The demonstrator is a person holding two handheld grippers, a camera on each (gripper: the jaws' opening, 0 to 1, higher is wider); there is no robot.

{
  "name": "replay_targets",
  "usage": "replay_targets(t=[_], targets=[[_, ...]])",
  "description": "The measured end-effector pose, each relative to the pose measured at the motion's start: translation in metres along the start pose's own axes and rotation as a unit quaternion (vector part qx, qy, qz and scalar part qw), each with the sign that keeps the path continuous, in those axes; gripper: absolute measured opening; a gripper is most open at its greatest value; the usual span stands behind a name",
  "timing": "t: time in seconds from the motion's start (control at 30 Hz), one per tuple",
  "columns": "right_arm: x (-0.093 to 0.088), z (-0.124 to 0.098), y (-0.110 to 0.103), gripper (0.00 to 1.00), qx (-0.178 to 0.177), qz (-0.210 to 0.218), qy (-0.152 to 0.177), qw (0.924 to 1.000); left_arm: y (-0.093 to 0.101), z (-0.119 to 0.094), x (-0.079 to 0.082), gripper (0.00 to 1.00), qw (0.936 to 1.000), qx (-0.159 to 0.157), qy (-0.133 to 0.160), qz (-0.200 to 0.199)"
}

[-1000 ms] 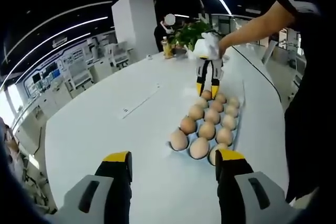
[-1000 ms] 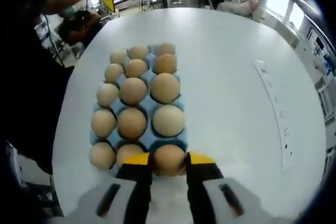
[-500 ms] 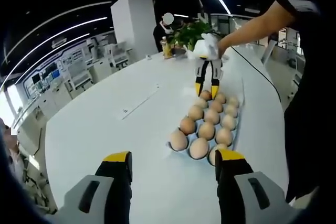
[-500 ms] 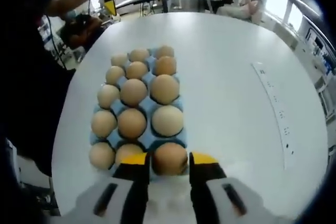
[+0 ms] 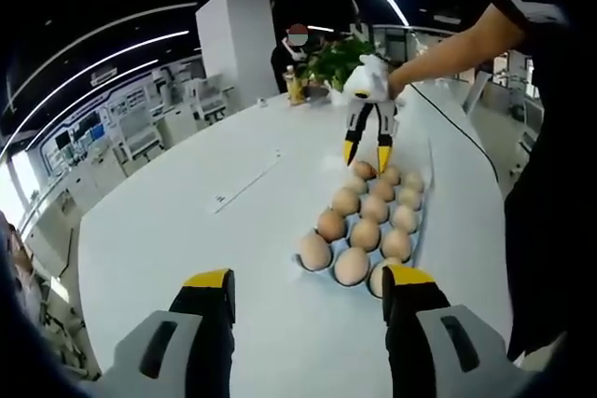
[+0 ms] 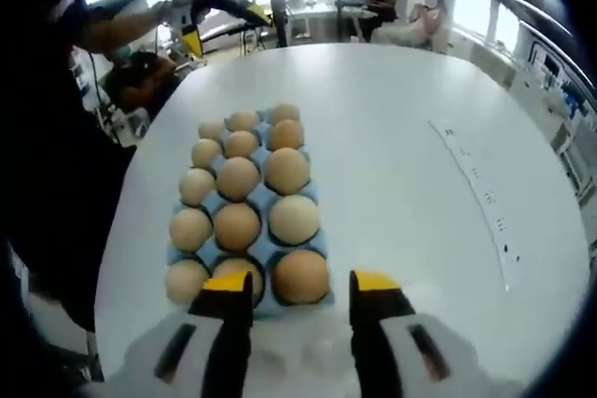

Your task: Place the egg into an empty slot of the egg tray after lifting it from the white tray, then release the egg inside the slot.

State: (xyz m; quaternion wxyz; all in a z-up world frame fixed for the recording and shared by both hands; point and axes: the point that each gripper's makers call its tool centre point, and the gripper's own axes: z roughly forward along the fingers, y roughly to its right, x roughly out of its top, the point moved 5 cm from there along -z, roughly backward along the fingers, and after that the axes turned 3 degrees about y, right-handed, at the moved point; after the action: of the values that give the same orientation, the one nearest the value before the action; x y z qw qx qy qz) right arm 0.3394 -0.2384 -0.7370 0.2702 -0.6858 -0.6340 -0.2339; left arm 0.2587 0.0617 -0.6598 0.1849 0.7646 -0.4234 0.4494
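The blue egg tray is mostly hidden beneath its eggs. At lower centre of the right gripper view, one egg is partly covered by a yellow fingertip.

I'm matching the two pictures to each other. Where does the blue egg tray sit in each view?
Left gripper view: the blue egg tray lies right of centre, beyond the left tongs, with the right tongs open above its far end.
Right gripper view: it lies left of centre, just beyond the open tongs.
Shared landmark: the end egg nearest the right tongs.
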Motion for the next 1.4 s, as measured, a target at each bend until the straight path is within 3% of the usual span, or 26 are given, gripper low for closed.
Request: replay_targets(t=[0.07,0.23,0.33,0.37,0.57,0.93,1.2,1.4], targets=[[0.009,-0.002,0.002,0.53,-0.017,-0.036,0.052,0.9979,0.000,0.000,0.000,0.64,1.0000,0.000,0.000,0.000],[0.009,-0.009,0.002,0.71,-0.019,-0.021,0.076,0.9967,0.000,0.001,0.000,0.64,1.0000,-0.001,0.000,0.001],[0.014,-0.012,0.001,0.92,-0.026,-0.001,0.116,0.9929,0.000,0.001,0.000,0.64,1.0000,-0.002,0.001,0.001],[0.013,-0.012,0.001,1.00,-0.028,0.007,0.116,0.9929,0.000,0.001,0.000,0.64,1.0000,-0.001,0.001,0.001],[0.013,-0.013,-0.008,1.00,-0.008,0.014,0.117,0.9930,0.001,0.002,0.000,0.64,1.0000,-0.005,0.001,0.000],[0.020,-0.021,-0.014,1.00,-0.016,0.006,0.139,0.9902,0.007,0.002,0.003,0.65,0.9999,-0.011,0.007,-0.002],[0.023,-0.033,-0.039,1.00,-0.018,0.006,0.143,0.9895,0.024,-0.005,0.009,0.67,0.9996,-0.020,0.019,0.002],[0.028,-0.047,-0.067,1.00,-0.037,0.000,0.159,0.9865,0.047,-0.016,0.017,0.77,0.9980,-0.044,0.046,0.001]])
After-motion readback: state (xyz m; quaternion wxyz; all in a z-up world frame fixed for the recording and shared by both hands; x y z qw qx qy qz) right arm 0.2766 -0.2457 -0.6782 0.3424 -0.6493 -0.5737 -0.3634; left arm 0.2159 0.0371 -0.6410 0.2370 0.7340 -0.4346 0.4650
